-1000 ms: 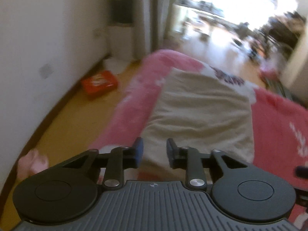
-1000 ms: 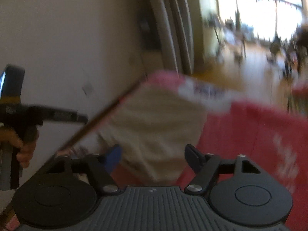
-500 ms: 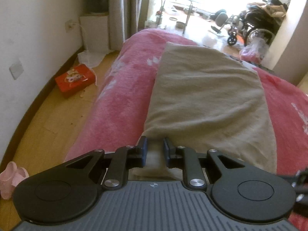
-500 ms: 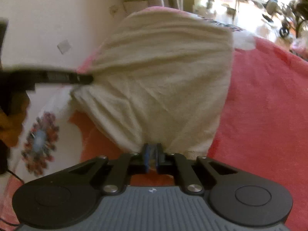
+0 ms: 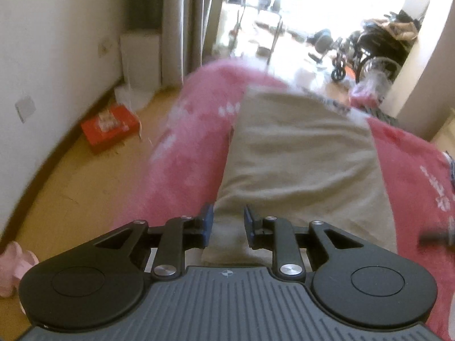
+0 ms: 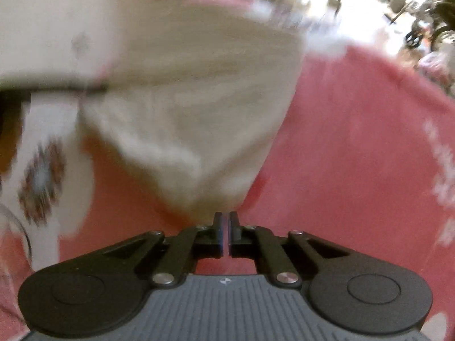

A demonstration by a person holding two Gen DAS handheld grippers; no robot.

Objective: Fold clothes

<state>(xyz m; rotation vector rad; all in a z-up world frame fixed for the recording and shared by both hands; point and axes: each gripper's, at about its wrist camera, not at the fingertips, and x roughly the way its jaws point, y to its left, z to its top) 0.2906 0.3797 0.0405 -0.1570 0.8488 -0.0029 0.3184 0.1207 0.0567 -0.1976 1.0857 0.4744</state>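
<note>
Two grippers work beige cloth (image 5: 301, 159), spread lengthwise on pink blanket (image 5: 184, 153). We judge near hem being lifted for fold. Right gripper (image 6: 225, 221) pinched tight on near corner, cloth bunching up from it. Left gripper (image 5: 226, 218) parted, hem between fingers, unclamped. Next: we need left closing before lift.

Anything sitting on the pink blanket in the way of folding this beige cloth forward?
Nothing visible does. The beige cloth lies along the pink blanket with no other item on it. The right gripper is shut on its near corner; the left gripper is open at the near edge.
</note>
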